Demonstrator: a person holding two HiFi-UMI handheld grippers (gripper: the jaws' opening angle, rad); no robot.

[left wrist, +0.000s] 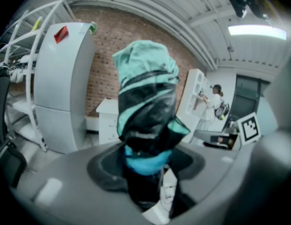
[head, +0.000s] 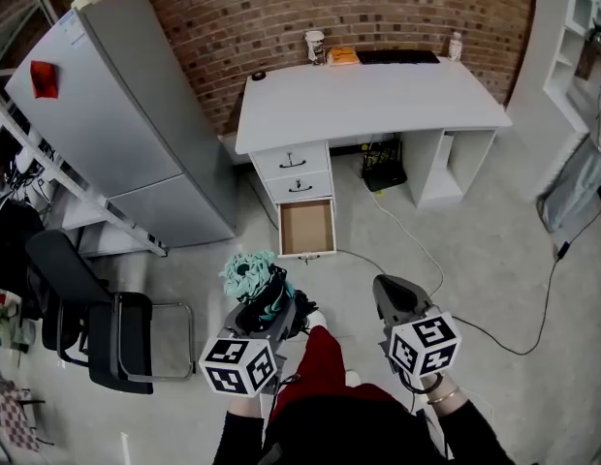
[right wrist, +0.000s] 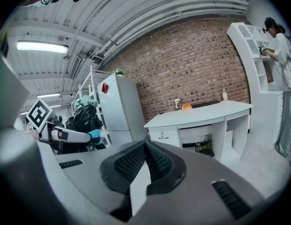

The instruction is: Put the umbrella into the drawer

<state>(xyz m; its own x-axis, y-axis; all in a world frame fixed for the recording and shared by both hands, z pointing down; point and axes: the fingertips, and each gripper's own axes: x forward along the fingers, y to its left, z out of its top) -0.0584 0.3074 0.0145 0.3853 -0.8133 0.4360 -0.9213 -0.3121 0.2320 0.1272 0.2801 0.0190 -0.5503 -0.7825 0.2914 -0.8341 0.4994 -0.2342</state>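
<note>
A folded teal and black umbrella (head: 254, 284) stands up out of my left gripper (head: 267, 313), which is shut on its lower part. In the left gripper view the umbrella (left wrist: 145, 102) fills the middle between the jaws of the left gripper (left wrist: 146, 175). My right gripper (head: 390, 291) is to its right, shut with nothing in it; its pads meet in the right gripper view (right wrist: 144, 159). Ahead stands a white desk (head: 368, 100) whose bottom drawer (head: 307, 229) is pulled out and shows a bare brown floor. Both grippers are short of the drawer.
A grey fridge (head: 126, 124) stands left of the desk, with a black chair (head: 92, 318) nearer on the left. A cable (head: 533, 327) crosses the floor on the right. A cup (head: 314, 45), an orange item and a keyboard sit on the desk. A person (right wrist: 280, 55) stands at white shelves.
</note>
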